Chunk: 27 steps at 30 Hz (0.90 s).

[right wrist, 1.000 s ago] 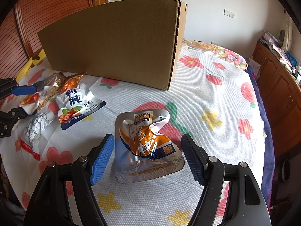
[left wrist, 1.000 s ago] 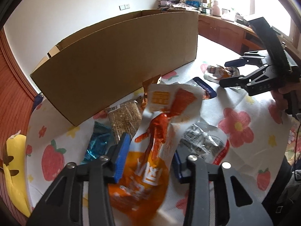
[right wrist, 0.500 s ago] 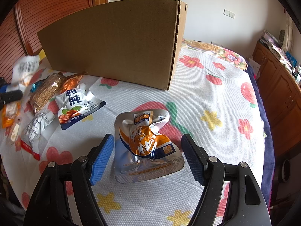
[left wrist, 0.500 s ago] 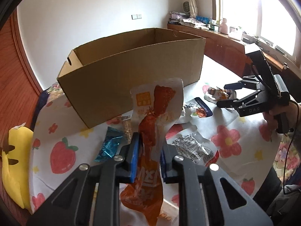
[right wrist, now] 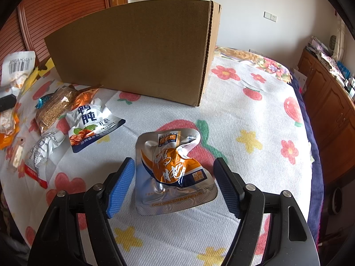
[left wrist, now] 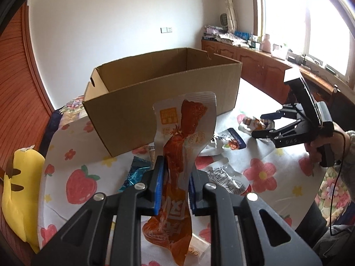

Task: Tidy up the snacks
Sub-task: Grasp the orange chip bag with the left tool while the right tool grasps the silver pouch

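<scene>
Left wrist view shows our left gripper (left wrist: pixel 175 184) has clamped the orange snack pouch (left wrist: pixel 184 137) and raised it off the bed toward the cardboard box (left wrist: pixel 164 93), probably for dropping in, while our right gripper (right wrist: pixel 174 182), closing slightly, straddles the silver pouch (right wrist: pixel 172 168) untouched.

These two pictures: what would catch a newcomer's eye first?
Probably the long orange-and-silver foil snack pouch, pinched upright in the left tool above the fruit-printed tablecloth. Behind it stands a big open brown cardboard box. In the other view, the right tool sits open around a crumpled silver-and-orange pouch, its pads having just been closing.
</scene>
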### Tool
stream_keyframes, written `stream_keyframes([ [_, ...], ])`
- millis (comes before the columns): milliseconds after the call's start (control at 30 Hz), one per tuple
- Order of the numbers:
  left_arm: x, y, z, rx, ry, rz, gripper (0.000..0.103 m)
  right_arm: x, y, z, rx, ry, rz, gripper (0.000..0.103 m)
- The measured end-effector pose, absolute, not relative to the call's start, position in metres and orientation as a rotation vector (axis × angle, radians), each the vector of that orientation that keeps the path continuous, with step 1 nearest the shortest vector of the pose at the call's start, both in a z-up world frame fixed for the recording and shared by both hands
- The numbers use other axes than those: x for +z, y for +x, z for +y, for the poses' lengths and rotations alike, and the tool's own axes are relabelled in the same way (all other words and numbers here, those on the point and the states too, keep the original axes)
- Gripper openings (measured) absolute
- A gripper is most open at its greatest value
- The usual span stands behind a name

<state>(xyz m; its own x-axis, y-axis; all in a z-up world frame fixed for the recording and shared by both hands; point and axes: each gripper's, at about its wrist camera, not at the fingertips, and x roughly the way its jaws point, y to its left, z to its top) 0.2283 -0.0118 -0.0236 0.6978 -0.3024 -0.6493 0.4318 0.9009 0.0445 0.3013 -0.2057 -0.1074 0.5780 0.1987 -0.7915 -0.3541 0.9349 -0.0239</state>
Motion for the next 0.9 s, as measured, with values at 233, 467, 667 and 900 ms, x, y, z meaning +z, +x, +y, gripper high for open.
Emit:
stream_keyframes([
  [233,-0.016,0.216,-0.011,-0.416,0.18,0.66,0.017,-0.102,0.298,-0.217,0.326,-0.149,0.905,0.043],
  [467,-0.011,0.213,-0.011,-0.42,0.175,0.646,0.017,-0.094,0.288,-0.216,0.339,-0.149,0.907,0.03],
  [667,-0.007,0.207,-0.014,-0.421,0.182,0.64,0.017,-0.08,0.279,-0.219,0.353,-0.137,0.886,0.012],
  [900,-0.006,0.203,-0.016,-0.423,0.192,0.632,0.017,-0.073,0.272,-0.217,0.374,-0.101,0.874,0.008],
])
